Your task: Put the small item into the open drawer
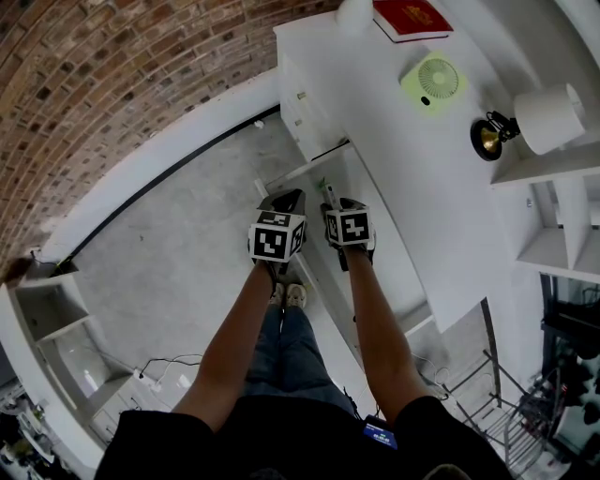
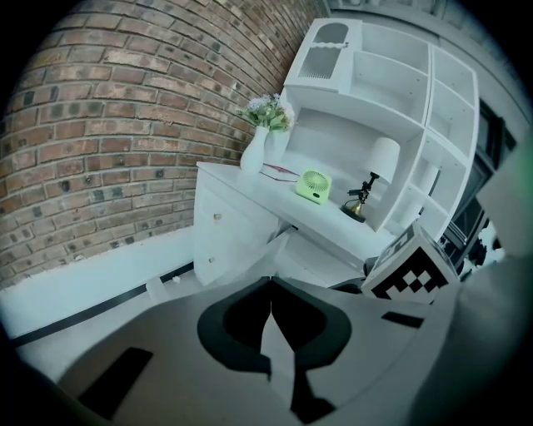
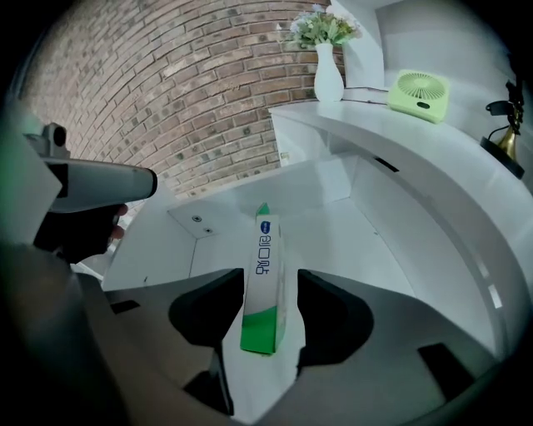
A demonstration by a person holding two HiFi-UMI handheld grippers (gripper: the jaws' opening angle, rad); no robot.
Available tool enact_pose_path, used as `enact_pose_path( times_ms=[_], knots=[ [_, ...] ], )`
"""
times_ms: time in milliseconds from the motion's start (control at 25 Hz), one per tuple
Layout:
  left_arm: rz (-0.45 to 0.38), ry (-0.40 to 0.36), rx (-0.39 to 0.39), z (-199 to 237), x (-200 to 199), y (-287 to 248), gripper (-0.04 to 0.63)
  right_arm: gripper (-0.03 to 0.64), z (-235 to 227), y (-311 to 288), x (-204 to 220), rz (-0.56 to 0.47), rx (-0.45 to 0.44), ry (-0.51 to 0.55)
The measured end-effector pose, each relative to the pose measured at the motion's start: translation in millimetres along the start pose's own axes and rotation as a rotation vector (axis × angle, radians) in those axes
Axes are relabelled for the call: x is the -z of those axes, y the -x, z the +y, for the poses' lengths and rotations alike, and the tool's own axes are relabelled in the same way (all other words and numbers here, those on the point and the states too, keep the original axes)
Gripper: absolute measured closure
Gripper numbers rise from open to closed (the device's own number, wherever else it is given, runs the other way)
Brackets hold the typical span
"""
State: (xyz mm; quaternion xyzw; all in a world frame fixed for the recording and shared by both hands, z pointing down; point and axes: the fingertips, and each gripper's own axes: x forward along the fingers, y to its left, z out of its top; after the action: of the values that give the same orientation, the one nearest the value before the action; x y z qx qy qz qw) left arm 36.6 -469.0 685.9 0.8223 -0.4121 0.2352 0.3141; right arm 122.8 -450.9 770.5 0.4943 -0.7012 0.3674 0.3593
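Note:
The small item is a long white and green box (image 3: 265, 283). It lies lengthwise on the floor of the open white drawer (image 3: 350, 225), pointing away from me. My right gripper (image 3: 268, 279) is open, one jaw on each side of the box with a gap on both sides. In the head view the right gripper (image 1: 334, 201) hangs over the drawer (image 1: 380, 239), and a bit of the box (image 1: 328, 192) shows ahead of it. My left gripper (image 2: 271, 289) is shut and holds nothing. It hovers just left of the right one (image 1: 286, 200), over the grey floor.
The white desk (image 1: 394, 122) carries a green fan (image 1: 431, 81), a red book (image 1: 411, 17), a lamp (image 1: 534, 122) and a vase of flowers (image 3: 328, 71). A brick wall (image 1: 103, 84) runs behind. White shelves (image 1: 562, 216) stand at the right.

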Motion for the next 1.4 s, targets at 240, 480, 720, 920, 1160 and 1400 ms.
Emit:
enact_pose_path(
  times_ms=[240,480,720,920,1160,1400],
  knots=[
    [-0.006,0.001,0.004,-3,-1,-2,0.572,0.420,-2,5,-5,-0.031,-0.017,-0.028],
    [-0.029,-0.016,0.004,-7,-14,15,0.572,0.417,-1,44,-15,-0.136,-0.002,-0.046],
    [-0.144,-0.063,0.023,-24,-55,63,0.572,0.476,7,151,-58,-0.429,0.043,0.021],
    [-0.276,-0.162,0.035,-52,-99,120,0.572,0.569,10,252,-87,-0.658,0.148,0.035],
    [-0.430,-0.258,0.062,-83,-141,183,0.572,0.614,6,342,-95,-0.907,0.175,-0.085],
    [-0.579,-0.382,0.082,-104,-168,228,0.572,0.615,17,399,-91,-1.064,0.202,-0.097]
  ],
)
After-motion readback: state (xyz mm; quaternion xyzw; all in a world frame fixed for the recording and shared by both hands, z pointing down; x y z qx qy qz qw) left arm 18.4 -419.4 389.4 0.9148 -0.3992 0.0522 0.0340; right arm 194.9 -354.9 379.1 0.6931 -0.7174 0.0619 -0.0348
